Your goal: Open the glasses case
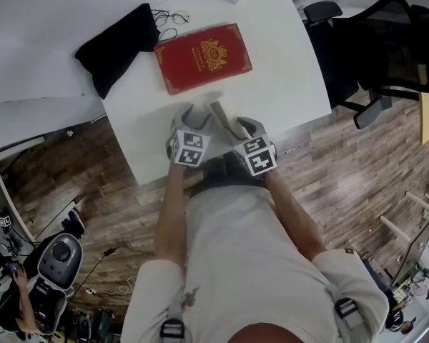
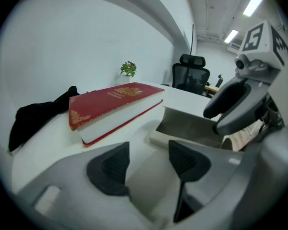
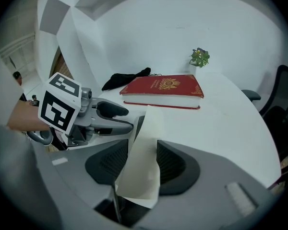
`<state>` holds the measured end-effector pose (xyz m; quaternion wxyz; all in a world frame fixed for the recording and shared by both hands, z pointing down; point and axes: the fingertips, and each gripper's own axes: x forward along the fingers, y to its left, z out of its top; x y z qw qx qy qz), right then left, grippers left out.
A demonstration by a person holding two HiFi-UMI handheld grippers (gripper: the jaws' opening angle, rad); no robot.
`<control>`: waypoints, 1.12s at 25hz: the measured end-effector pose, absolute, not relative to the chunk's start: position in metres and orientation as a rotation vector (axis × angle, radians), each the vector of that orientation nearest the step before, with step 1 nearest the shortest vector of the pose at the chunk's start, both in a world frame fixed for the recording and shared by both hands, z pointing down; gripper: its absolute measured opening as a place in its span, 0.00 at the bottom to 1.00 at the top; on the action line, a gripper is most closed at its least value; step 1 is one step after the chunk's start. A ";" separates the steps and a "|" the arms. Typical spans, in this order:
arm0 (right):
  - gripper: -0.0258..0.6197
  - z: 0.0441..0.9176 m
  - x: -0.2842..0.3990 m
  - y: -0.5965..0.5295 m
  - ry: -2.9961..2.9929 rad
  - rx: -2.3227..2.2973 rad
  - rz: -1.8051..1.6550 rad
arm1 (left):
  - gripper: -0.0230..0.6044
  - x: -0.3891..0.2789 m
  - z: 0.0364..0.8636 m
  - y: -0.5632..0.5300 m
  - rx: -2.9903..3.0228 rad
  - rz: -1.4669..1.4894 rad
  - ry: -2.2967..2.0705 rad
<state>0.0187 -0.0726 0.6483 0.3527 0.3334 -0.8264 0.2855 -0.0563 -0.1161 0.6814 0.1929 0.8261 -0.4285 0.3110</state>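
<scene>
Position mattered most: the glasses case [image 1: 216, 113], pale and partly unfolded, was seen at the lower middle of the head view, near the front edge of the tabletop [image 1: 286, 63]. It lay directly between the two tools and was touched by both. Its flap [image 3: 145, 147] was pinched between the pads [image 3: 175, 164] of the right hand-held gripper [image 3: 143, 158]. The flap stood on edge and ran straight away from those jaws toward the red book [image 3: 162, 92].

The left hand-held gripper [image 2: 146, 163] was seen with its jaws partly spread and a pale panel filling the gap from pad to pad. It was judged to be clamped on the case's base, though the press itself could not be confirmed. In that gripper's view the hollow body of the case was seen just right of the jaws, its long axis laid across the frame toward the right tool.

Neither hand was nearer, since both were at the case. The coming move was judged to need the flap drawn away from the base, across the long axis, with the base pinned down.
</scene>
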 end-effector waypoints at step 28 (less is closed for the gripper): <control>0.22 0.637 0.027 -0.076 -2.143 0.887 0.758 | 0.45 -0.057 0.680 -0.116 2.318 0.865 -1.195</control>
